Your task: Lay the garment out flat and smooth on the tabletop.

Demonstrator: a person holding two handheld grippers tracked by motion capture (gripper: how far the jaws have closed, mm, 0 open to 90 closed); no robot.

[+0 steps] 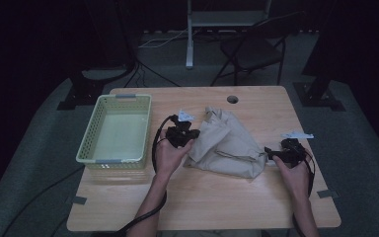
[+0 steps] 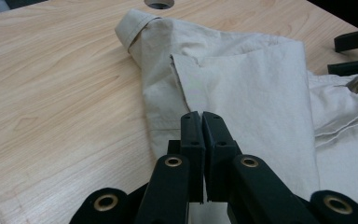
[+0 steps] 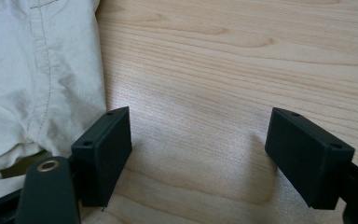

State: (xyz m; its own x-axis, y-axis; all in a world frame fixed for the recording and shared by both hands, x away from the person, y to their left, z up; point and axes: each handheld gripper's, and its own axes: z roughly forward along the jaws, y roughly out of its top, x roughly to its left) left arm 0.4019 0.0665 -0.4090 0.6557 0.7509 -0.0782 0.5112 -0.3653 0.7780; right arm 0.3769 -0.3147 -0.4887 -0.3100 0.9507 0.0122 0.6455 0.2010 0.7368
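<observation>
**Beige garment between two grippers, basket alongside**

From left: an empty green basket [image 1: 114, 129] sits on the table [image 1: 202, 197]. The left gripper [image 2: 201, 122], jaws pressed together, appears to pinch the crumpled beige garment [image 1: 227, 143] at mid-table, perhaps to lift it. The right gripper [image 3: 198, 149], jaws wide and holding nothing, waits at the cloth's right edge.
</observation>
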